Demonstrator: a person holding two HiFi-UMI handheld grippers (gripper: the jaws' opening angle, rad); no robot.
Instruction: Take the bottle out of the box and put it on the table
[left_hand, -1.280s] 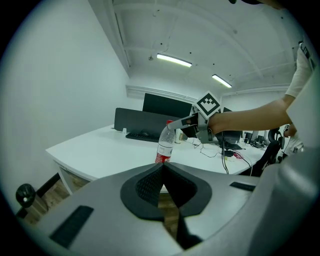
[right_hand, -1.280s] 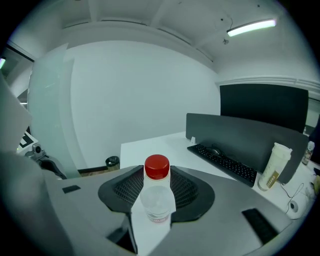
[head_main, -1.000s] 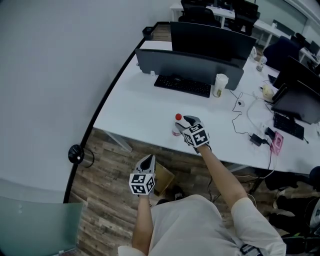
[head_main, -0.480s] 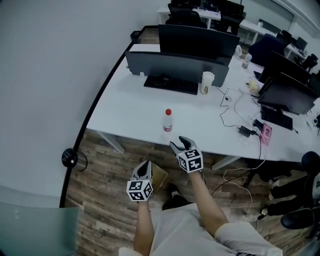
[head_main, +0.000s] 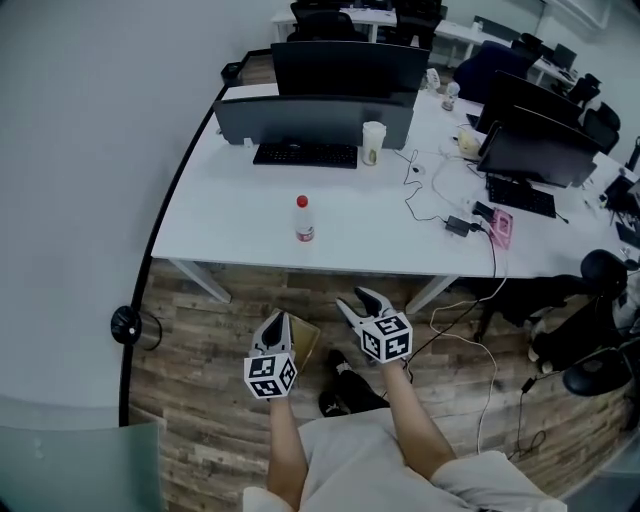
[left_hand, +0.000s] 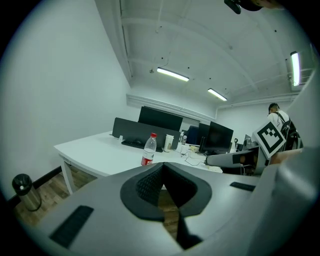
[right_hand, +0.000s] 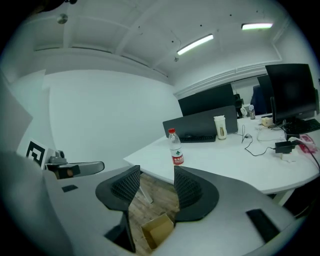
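Note:
A clear plastic bottle (head_main: 303, 219) with a red cap and red label stands upright on the white table (head_main: 240, 235), near its front edge, with nothing holding it. It shows in the left gripper view (left_hand: 148, 149) and the right gripper view (right_hand: 175, 148) too. My right gripper (head_main: 359, 302) hovers over the wooden floor in front of the table, open and empty (right_hand: 156, 180). My left gripper (head_main: 276, 322) is beside it, its pads pressed together with nothing between them (left_hand: 162, 167). The open cardboard box (head_main: 304, 341) sits on the floor under the left gripper and looks empty (right_hand: 159, 229).
On the table are a keyboard (head_main: 305, 155), two back-to-back monitors (head_main: 345, 68), a paper cup (head_main: 373, 142) and trailing cables (head_main: 440, 200). A table leg (head_main: 198, 279) stands at the front left. A black round bin (head_main: 126, 324) is on the floor at left.
My right gripper has let go of the bottle on the table and drawn back over the floor. The left gripper stays near the box. The head view has pulled back.

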